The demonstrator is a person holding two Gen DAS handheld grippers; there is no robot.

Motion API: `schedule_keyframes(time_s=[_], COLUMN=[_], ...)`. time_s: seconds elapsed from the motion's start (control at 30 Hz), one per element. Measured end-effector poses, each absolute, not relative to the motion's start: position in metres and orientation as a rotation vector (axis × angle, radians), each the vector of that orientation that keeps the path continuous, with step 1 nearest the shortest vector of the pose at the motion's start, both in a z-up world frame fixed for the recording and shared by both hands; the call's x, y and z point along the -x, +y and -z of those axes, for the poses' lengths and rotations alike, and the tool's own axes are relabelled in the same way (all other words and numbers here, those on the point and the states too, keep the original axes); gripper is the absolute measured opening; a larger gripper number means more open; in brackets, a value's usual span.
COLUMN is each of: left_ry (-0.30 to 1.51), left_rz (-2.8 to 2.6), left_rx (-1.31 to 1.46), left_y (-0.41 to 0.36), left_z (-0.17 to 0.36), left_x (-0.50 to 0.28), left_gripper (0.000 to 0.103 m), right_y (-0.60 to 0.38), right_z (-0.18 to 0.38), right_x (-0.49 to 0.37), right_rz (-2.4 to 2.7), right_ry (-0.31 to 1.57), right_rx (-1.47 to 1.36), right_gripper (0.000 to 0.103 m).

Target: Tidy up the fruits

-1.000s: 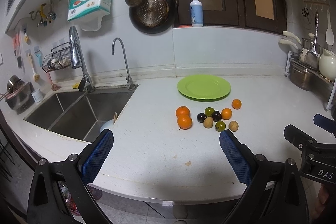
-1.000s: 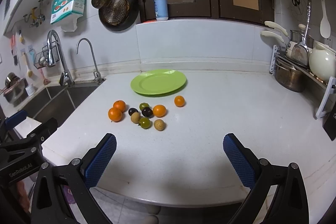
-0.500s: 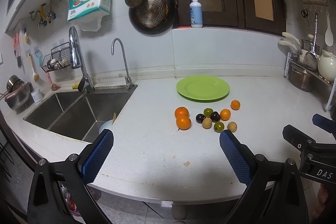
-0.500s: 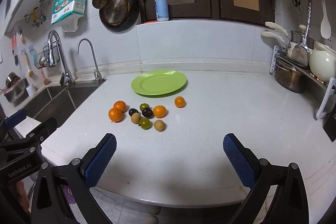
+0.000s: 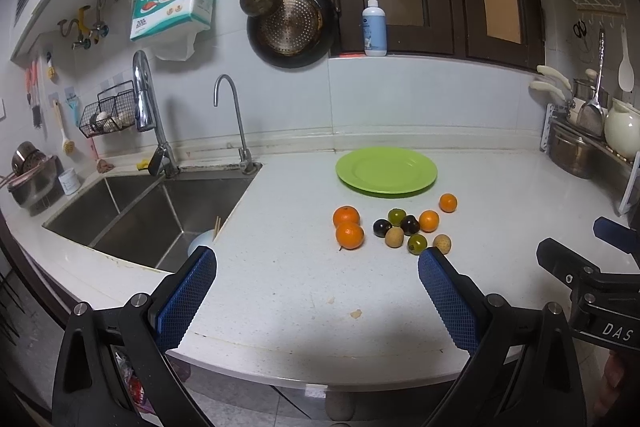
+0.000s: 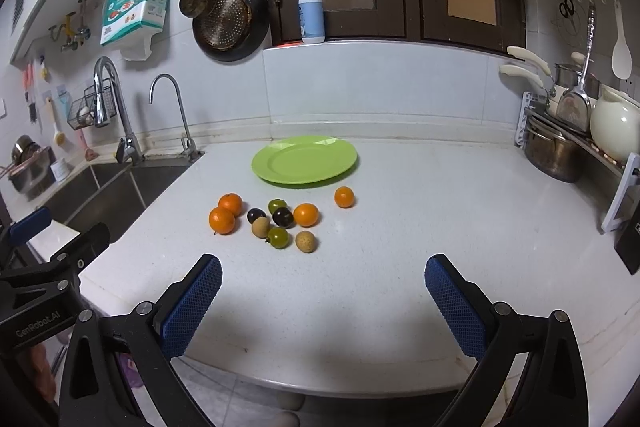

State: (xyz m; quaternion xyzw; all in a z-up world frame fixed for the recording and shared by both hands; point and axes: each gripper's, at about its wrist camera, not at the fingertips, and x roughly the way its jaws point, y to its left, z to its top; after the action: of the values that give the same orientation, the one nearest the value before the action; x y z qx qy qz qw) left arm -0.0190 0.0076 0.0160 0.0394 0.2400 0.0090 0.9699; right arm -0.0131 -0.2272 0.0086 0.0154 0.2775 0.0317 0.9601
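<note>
From the left wrist, the left gripper [image 5: 316, 279] is seen spread wide and empty, while the fruits [image 5: 396, 227] lie loose on the counter [image 5: 280, 287] just before the bare green plate [image 5: 386, 171]

From the right wrist, the right gripper [image 6: 323, 281] is likewise held wide, nothing gripped; no sorting is judged done

"DAS" stands in white on the black body of the right hand-held gripper [image 5: 592, 259] — the rest is cut off. "GenRobot.AI" runs along the left hand-held gripper [image 6: 60, 227]. The green-and-white pack [image 5: 173, 3] hung on the wall carries "200" — its larger characters are not legible.
</note>
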Motion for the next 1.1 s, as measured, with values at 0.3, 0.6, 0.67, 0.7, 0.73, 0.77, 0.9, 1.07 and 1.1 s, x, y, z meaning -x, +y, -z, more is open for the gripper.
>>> schedule_keyframes(time_s=[0.3, 0.6, 0.67, 0.7, 0.73, 0.77, 0.9, 1.07, 1.1], left_ry=[0.487, 0.497, 0.501, 0.503, 0.506, 0.509, 0.522, 0.533, 0.535], left_rz=[-0.019, -0.018, -0.019, -0.019, -0.02, -0.019, -0.018, -0.007, -0.004], left_rx=[-0.08, -0.084, -0.084, -0.085, -0.085, -0.084, -0.09, -0.096, -0.099], left_y=[0.008, 0.009, 0.01, 0.011, 0.011, 0.011, 0.012, 0.012, 0.011], left_z=[-0.015, -0.011, -0.01, -0.009, -0.008, -0.007, -0.003, 0.003, 0.004], left_x=[0.017, 0.011, 0.009, 0.007, 0.006, 0.004, -0.006, -0.022, -0.025], left_gripper=[0.103, 0.103, 0.103, 0.103, 0.103, 0.103, 0.103, 0.103, 0.103], right_y=[-0.225, -0.224, -0.223, -0.223, -0.223, -0.222, -0.22, -0.216, -0.216], right_z=[-0.009, -0.006, -0.005, -0.005, -0.005, -0.004, 0.0, 0.005, 0.006], right_x=[0.012, 0.006, 0.004, 0.002, 0.001, -0.001, -0.009, -0.023, -0.026], right_rz=[-0.068, -0.074, -0.075, -0.076, -0.077, -0.078, -0.084, -0.088, -0.087], right_ry=[0.564, 0.575, 0.578, 0.58, 0.582, 0.585, 0.598, 0.621, 0.625], right_rx=[-0.031, -0.032, -0.031, -0.031, -0.031, -0.031, -0.034, -0.034, -0.035], right_gripper=[0.103, 0.103, 0.103, 0.103, 0.103, 0.103, 0.103, 0.103, 0.103])
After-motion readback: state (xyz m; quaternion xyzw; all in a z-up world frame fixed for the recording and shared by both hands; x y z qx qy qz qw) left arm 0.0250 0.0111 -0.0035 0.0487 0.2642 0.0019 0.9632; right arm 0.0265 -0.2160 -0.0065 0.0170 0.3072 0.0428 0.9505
